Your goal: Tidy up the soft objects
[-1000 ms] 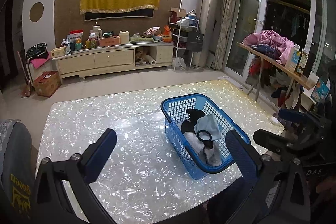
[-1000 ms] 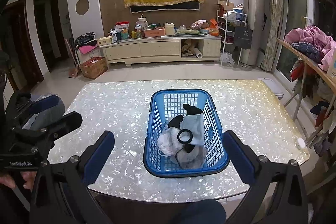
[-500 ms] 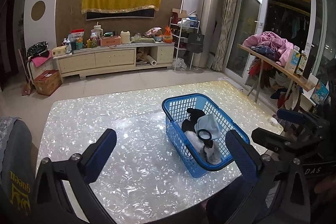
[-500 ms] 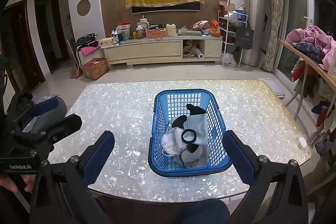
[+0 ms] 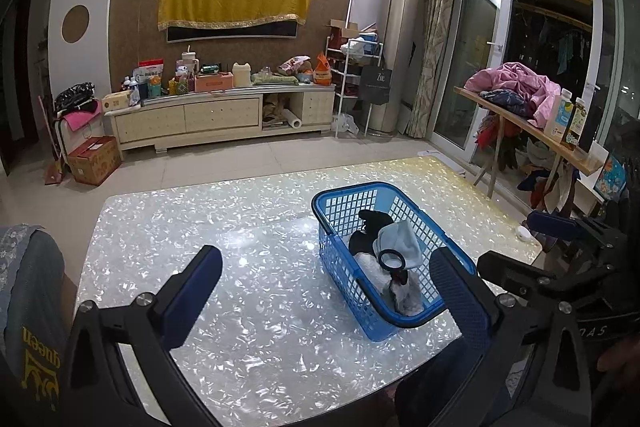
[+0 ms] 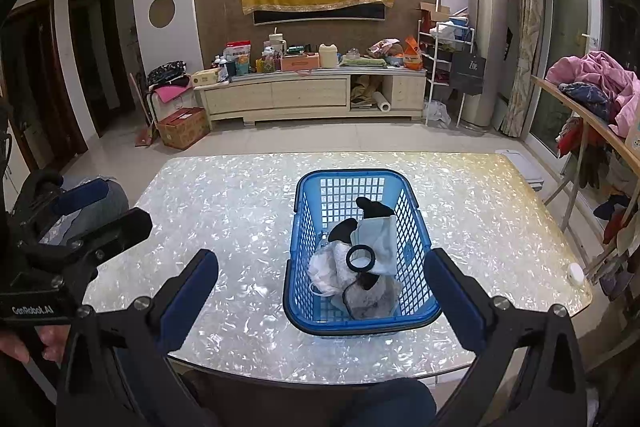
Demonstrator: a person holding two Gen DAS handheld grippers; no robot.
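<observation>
A blue plastic basket (image 5: 338,195) (image 6: 304,219) stands on the pearly white table (image 5: 200,227) (image 6: 224,187). It holds a pale blue cloth (image 5: 402,241) (image 6: 378,235), black soft items (image 6: 372,205), a white fluffy piece (image 6: 324,267), a grey piece (image 6: 372,301) and a black ring (image 5: 392,259) (image 6: 360,258). My left gripper (image 5: 324,291) is open and empty, held over the table left of the basket. My right gripper (image 6: 320,291) is open and empty, just in front of the basket's near rim.
A small white round object (image 6: 575,273) lies near the table's right edge. A wooden bench (image 6: 592,123) with a pile of clothes stands to the right. A cluttered low TV cabinet (image 6: 312,91) stands by the far wall.
Both grippers have drifted slightly; the basket sits a little further right in the right wrist view. Basket contents are unchanged.
</observation>
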